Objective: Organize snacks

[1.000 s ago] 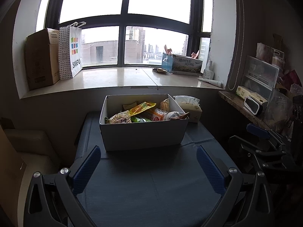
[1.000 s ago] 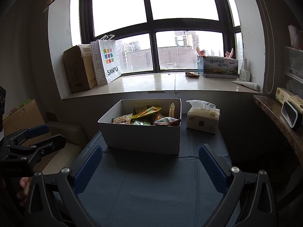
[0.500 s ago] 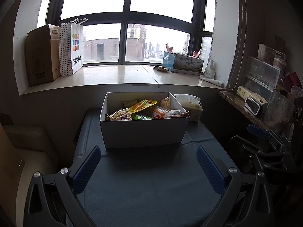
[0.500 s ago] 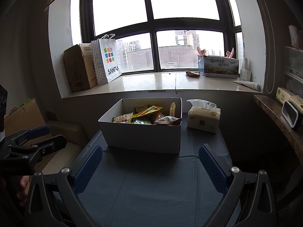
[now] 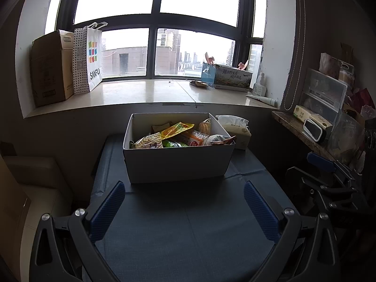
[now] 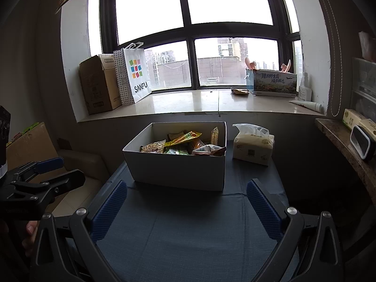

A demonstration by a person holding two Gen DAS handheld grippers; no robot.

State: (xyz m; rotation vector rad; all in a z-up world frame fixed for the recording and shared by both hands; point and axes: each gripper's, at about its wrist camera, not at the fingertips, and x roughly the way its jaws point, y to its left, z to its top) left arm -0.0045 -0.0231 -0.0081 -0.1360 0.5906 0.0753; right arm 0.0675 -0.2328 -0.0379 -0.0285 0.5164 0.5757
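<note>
A white cardboard box [image 5: 178,162] stands on the dark blue table [image 5: 188,230] near its far edge; it also shows in the right wrist view [image 6: 178,171]. It holds several snack packets [image 5: 178,134], among them a yellow-orange one on top [image 6: 185,137]. My left gripper [image 5: 185,208] is open and empty, above the table in front of the box. My right gripper [image 6: 188,205] is open and empty, also in front of the box, a little to its right. The left gripper shows at the left edge of the right wrist view [image 6: 42,178].
A tissue pack [image 6: 253,146] sits right of the box. Behind is a stone window sill [image 5: 145,94] with a brown carton [image 5: 51,68], a SANFU bag [image 5: 88,58] and a printed box [image 5: 226,76]. A cluttered shelf [image 5: 305,131] runs along the right. A beige seat [image 5: 35,178] is left.
Both grippers have stayed open and nearly still. The left wrist view has shifted slightly, with the box a touch further away.
</note>
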